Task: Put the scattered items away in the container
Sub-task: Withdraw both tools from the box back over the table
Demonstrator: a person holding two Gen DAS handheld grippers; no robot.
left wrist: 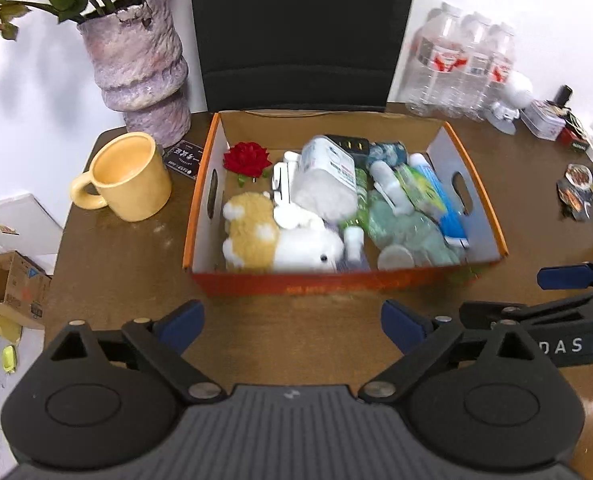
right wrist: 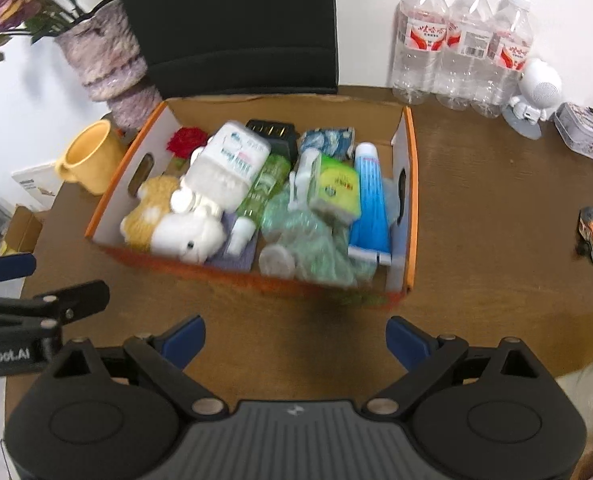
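Motion blur obscured labels inside the box (left wrist: 472, 236), which stood full at the desk's (right wrist: 496, 240) rear centre. Left gripper (left wrist: 292, 322) and right gripper (right wrist: 295, 340) fingers were spread, empty.

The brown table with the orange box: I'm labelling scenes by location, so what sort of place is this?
Probably an office or a home desk, not a kitchen: a black chair back behind the brown table, three water bottles against a white wall, and a vase of flowers beside a yellow mug.
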